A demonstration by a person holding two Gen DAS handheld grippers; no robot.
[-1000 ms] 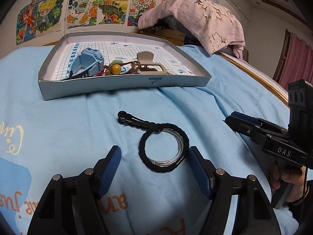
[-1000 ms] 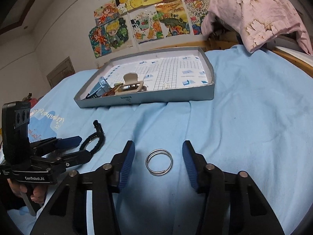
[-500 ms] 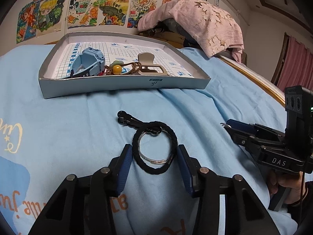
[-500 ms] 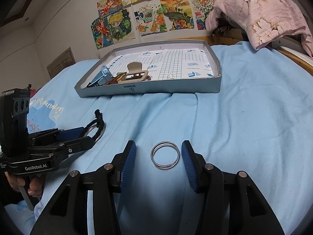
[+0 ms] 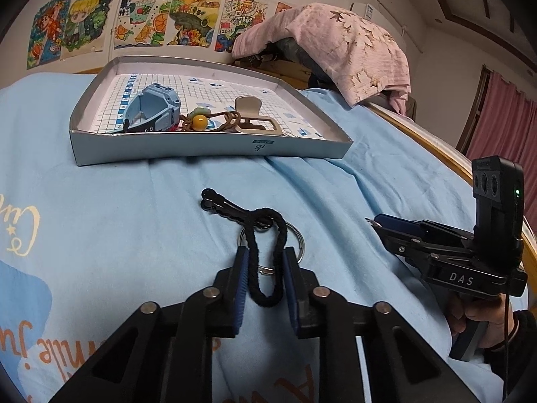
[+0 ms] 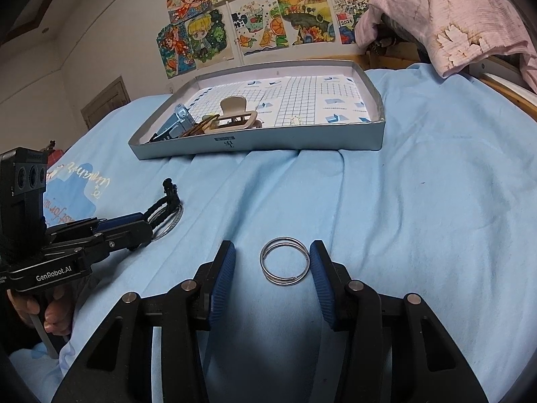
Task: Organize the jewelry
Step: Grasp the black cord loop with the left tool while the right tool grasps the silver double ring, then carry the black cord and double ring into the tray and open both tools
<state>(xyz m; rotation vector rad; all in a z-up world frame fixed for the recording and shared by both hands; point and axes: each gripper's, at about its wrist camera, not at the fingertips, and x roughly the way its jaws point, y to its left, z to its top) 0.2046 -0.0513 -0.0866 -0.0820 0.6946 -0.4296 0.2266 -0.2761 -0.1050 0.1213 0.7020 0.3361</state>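
We have our left gripper pinched on the black braided bracelet, squeezing its loop narrow between the blue fingers; a thin metal ring lies under it on the blue bedsheet. Our right gripper rests on the sheet with its fingers spread apart around the silver double bangle, the right-hand pad touching or just beside the bangle's edge. Farther back on the bed sits the shallow grey tray, holding a blue watch, a beaded cord and a beige hair claw.
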